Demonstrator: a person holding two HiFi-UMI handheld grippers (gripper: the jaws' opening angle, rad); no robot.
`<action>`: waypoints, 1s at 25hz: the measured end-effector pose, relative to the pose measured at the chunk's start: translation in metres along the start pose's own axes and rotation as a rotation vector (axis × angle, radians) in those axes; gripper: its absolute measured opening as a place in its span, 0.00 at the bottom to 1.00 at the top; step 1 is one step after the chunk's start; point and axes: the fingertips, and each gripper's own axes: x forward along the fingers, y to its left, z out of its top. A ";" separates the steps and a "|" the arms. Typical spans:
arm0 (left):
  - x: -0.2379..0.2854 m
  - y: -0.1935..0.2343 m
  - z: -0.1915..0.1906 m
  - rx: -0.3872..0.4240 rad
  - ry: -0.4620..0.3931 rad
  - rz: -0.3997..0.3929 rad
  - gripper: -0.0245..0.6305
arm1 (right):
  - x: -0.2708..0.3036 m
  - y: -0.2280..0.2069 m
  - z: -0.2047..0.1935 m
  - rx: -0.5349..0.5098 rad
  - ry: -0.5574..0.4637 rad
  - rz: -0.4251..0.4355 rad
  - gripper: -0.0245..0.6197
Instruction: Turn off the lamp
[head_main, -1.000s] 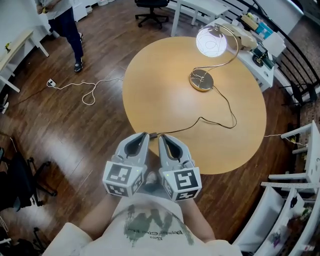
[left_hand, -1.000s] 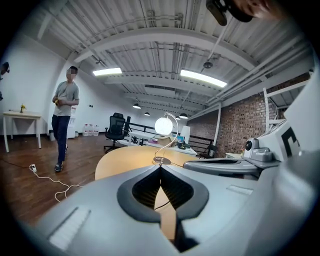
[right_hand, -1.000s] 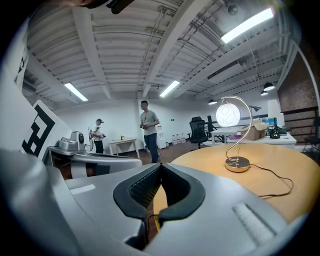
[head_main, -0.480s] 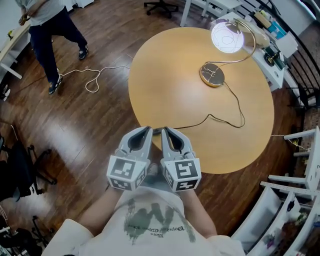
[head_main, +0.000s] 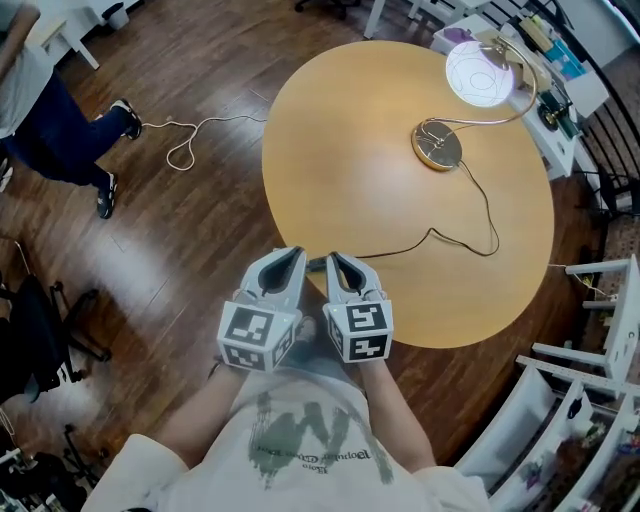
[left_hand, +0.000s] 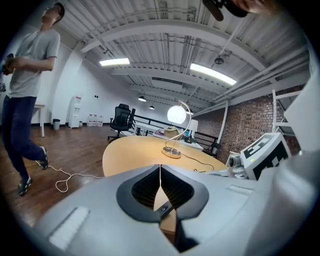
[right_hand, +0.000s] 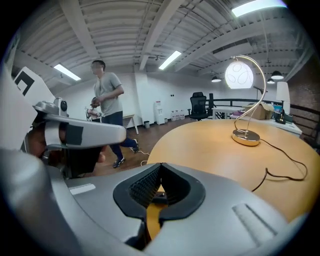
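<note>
The lamp stands at the far right of the round wooden table (head_main: 350, 150), lit. Its glowing globe (head_main: 480, 73) hangs on a curved gold stem over a round gold base (head_main: 438, 147). A thin black cord (head_main: 470, 235) runs from the base across the top to the near edge. My left gripper (head_main: 293, 253) and right gripper (head_main: 335, 258) sit side by side at that near edge, both shut and empty, far from the lamp. The globe (left_hand: 176, 114) and base (left_hand: 171, 153) show beyond the left gripper (left_hand: 160, 165). The globe (right_hand: 239, 75), base (right_hand: 245, 138) and cord (right_hand: 280, 170) show beyond the right gripper (right_hand: 160, 164).
A person (head_main: 50, 120) walks on the wood floor at left, beside a white cable (head_main: 190, 140) lying there. White desks with clutter (head_main: 560, 60) stand behind the lamp, white shelving (head_main: 590, 370) at right, and a black chair (head_main: 40, 350) at left.
The person on the floor has walked down and left. The view has shifted, so the table and lamp sit further right. Both grippers stay shut together at the near edge.
</note>
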 end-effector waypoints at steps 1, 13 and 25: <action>0.001 0.003 -0.001 -0.004 0.005 -0.001 0.04 | 0.005 0.000 -0.005 0.001 0.019 -0.001 0.04; -0.002 0.025 -0.005 -0.012 0.027 -0.022 0.04 | 0.040 -0.009 -0.047 -0.016 0.162 -0.067 0.10; -0.001 0.030 -0.006 -0.004 0.033 -0.019 0.04 | 0.042 -0.013 -0.062 -0.023 0.151 -0.116 0.04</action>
